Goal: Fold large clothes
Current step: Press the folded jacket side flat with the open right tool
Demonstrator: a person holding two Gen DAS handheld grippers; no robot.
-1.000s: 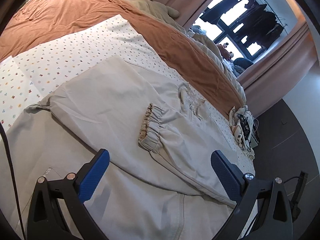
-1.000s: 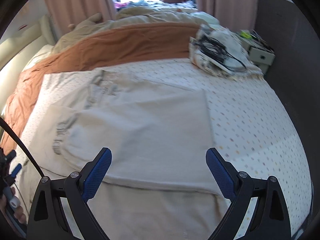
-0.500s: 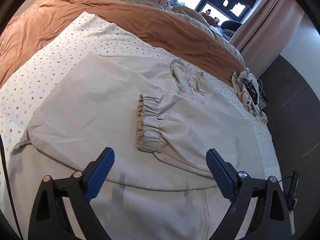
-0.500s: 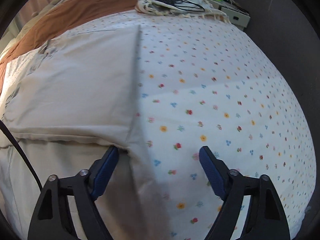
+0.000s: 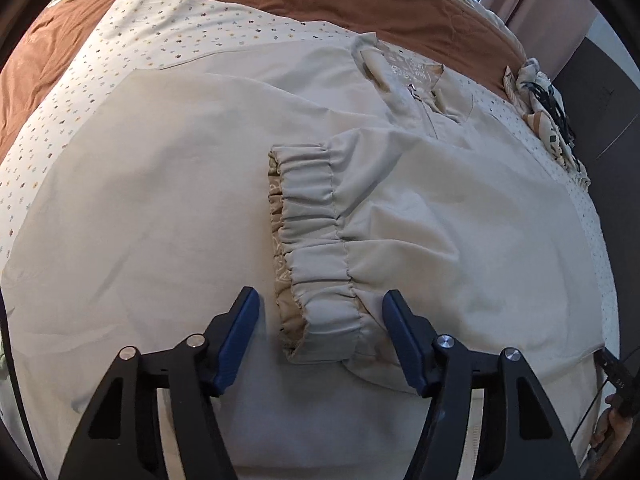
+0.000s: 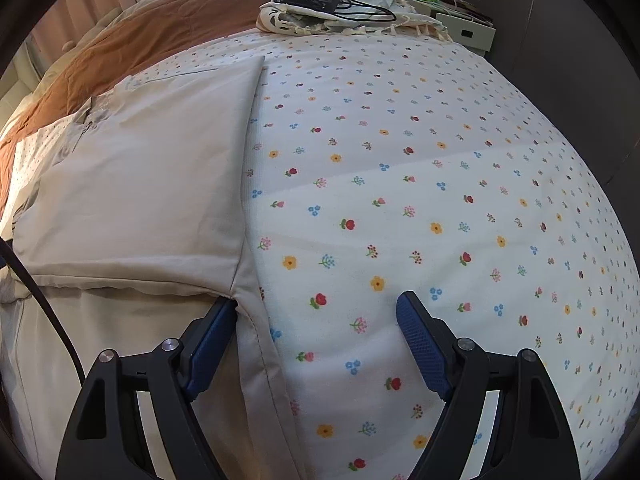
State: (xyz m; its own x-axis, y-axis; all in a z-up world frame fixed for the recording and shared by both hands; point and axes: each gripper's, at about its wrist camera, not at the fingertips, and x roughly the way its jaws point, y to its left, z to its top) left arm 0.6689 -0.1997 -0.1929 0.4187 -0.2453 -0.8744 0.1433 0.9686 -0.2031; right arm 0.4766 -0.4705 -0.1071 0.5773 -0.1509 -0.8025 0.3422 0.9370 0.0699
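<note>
The beige jacket (image 5: 160,200) lies flat on the flowered bed sheet (image 6: 440,200). The left gripper (image 5: 320,312) has just been closing, its jaws still apart around the elastic sleeve cuff (image 5: 316,240) (lower centre). The right gripper (image 6: 316,312) stands unclenched, its left jaw seemingly touching the jacket's edge.

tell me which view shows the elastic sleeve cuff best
The left wrist view. The gathered elastic cuff lies full in the middle on the beige jacket, its near end between the open pads of the left hand-held gripper. The right wrist view shows only the jacket's folded edge and side seam; no cuff is visible there.
</note>
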